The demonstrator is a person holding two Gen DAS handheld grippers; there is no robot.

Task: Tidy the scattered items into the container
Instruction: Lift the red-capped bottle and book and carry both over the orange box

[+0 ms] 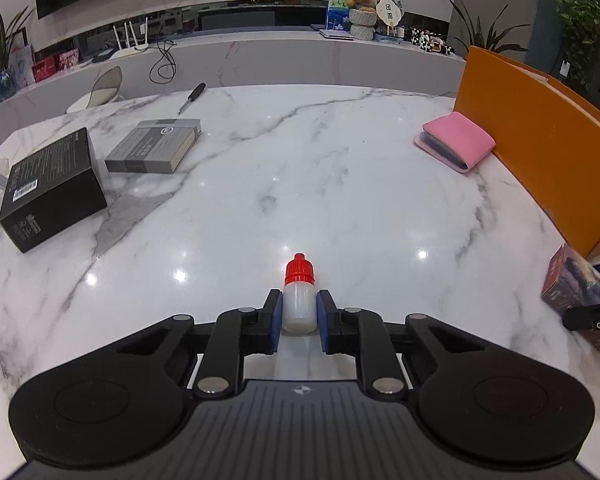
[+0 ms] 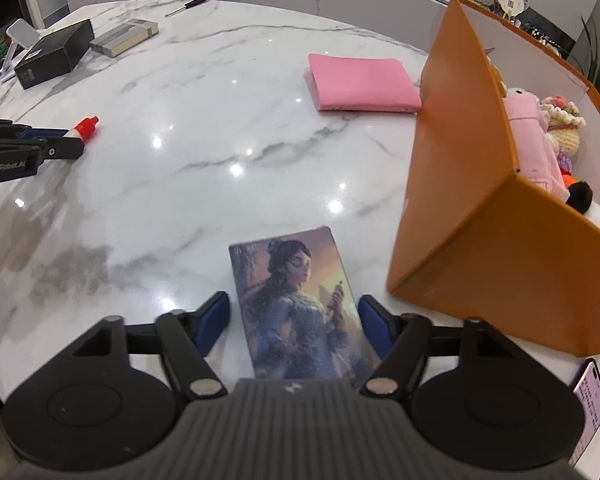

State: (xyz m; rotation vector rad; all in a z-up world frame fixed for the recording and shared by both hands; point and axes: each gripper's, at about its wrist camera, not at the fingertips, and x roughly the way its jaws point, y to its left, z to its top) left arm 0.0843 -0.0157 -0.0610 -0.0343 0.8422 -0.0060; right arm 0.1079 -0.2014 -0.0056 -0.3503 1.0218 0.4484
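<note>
Red-capped and milky white, one small plastic dropper bottle (image 1: 299,300) lies between the two blue pads of the left gripper (image 1: 299,316). The pads press against its rounded sides, so the grasp is closed on the bottle, with the ribbed conical cap poking out past the fingertips. Whether it rests on the glossy white marble table (image 1: 260,184) or hangs just above it cannot be told.

One flat rectangular box printed with a painted figure (image 2: 300,304) lies on the marble between the spread fingers of the right gripper (image 2: 294,320). A gap shows between the box and the pad on the left side; on the right the pad sits very near its edge, and contact there cannot be made out. The fingers are released, not grasping.

Just right of that box stands one tall orange container (image 2: 460,208) with smooth stiff walls and a pale lining, holding several soft knitted and plush toys (image 2: 532,140). One folded pink cloth pouch (image 2: 364,82) lies near the container's far corner.

Well apart, across the table, sit one matte black box (image 1: 54,188), one grey book-shaped box (image 1: 156,144) just beside it, and one screwdriver (image 1: 192,97) with a dark handle near the far edge.
</note>
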